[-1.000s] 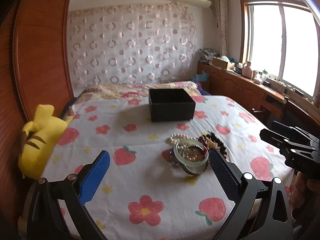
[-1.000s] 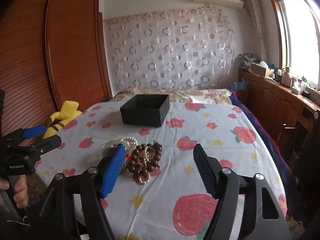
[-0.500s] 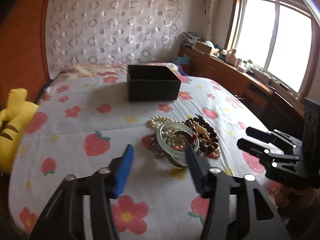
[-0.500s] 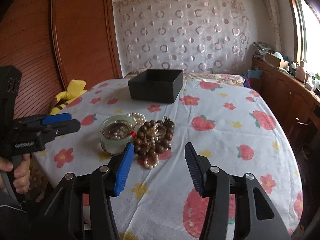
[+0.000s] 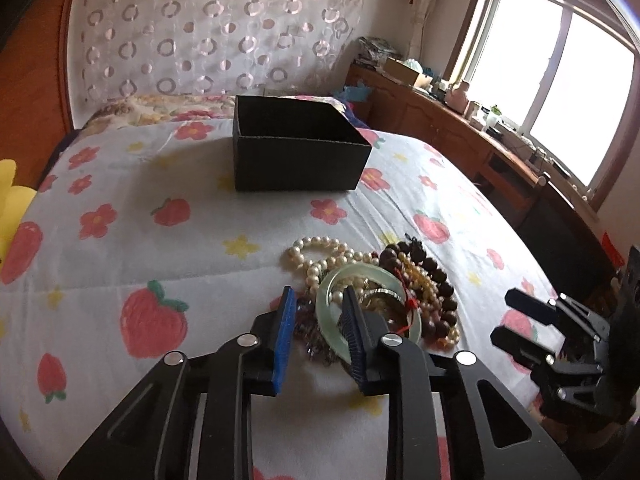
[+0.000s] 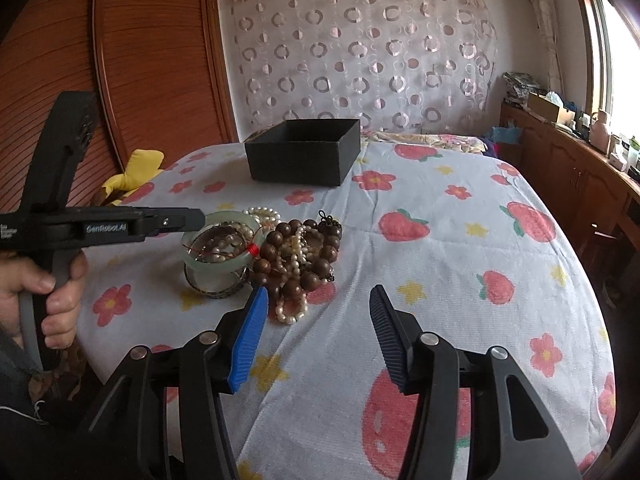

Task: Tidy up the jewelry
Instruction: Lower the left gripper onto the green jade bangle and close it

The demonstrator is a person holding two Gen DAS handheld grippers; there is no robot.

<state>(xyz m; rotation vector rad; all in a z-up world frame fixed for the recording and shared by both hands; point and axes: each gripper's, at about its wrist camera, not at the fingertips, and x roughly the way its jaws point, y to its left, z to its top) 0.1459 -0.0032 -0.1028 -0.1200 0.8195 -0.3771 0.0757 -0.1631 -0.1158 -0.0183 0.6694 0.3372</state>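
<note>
Left claw (image 5: 318,300) straddles jade bangle (image 5: 332,320) rim

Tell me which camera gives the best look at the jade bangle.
The right wrist view: the jade bangle shows nearly whole, propped atop a metal bangle, only its far-left rim hidden behind the left gripper. In the left wrist view the bangle lies close, but one finger covers part of it.
</note>
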